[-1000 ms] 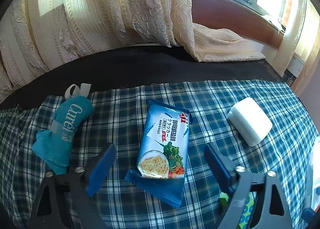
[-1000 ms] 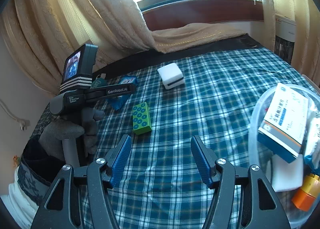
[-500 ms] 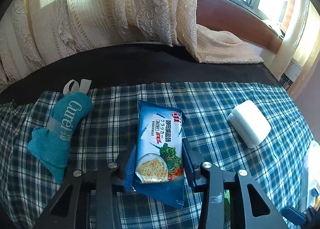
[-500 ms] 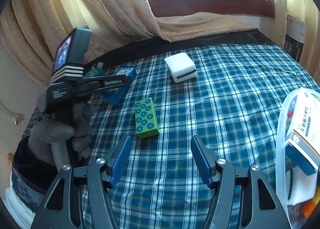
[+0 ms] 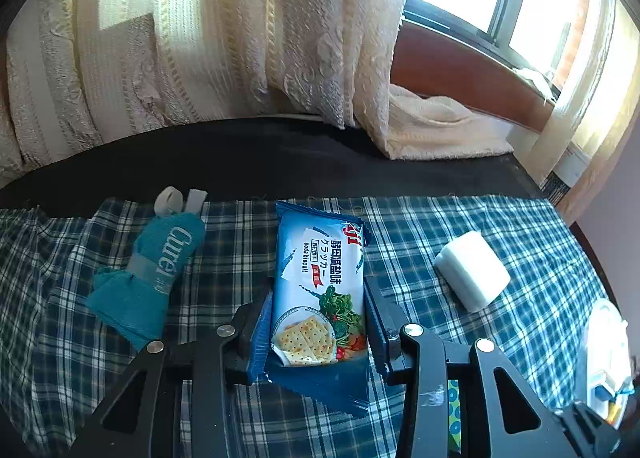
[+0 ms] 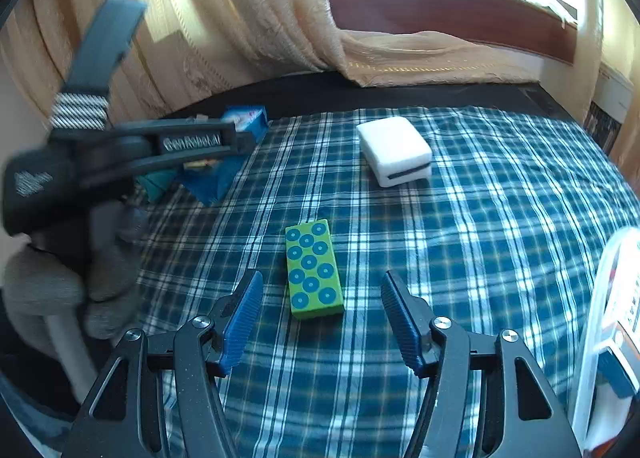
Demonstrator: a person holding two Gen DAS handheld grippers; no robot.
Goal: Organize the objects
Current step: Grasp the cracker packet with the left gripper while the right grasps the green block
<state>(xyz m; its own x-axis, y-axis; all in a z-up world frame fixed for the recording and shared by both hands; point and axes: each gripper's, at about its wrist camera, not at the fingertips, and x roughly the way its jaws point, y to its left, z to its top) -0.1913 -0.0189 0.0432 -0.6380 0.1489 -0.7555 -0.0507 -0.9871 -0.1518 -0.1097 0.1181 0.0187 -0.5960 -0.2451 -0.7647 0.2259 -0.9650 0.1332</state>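
The green box with blue dots (image 6: 314, 269) is cut to a sliver in my left view, low behind my right-hand finger there. The clear container (image 6: 608, 322) at the right edge is cropped in both views, and I cannot count what is packed in it. In the right view my left gripper (image 5: 318, 332) is blurred, and its body hides most of what it carries; only the far end of the packet shows.

I count one blue cracker packet (image 5: 320, 286), one rolled teal towel (image 5: 150, 274), one white box (image 6: 396, 150), one green box, one container.

My left fingers (image 5: 260, 332) are clamped on the lower sides of the cracker packet, which points away from me over the plaid cloth (image 6: 480, 242). My right gripper (image 6: 322, 322) has its fingers apart, having just narrowed a little, with nothing pressed between them; the green box lies on the cloth just ahead, between them in the view and untouched.

The towel lies left of the packet, the white box well to its right. Cream curtains (image 5: 248, 30) hang behind the surface, one end heaped on its dark far edge. A gloved hand (image 6: 52, 278) holds the left gripper's handle.
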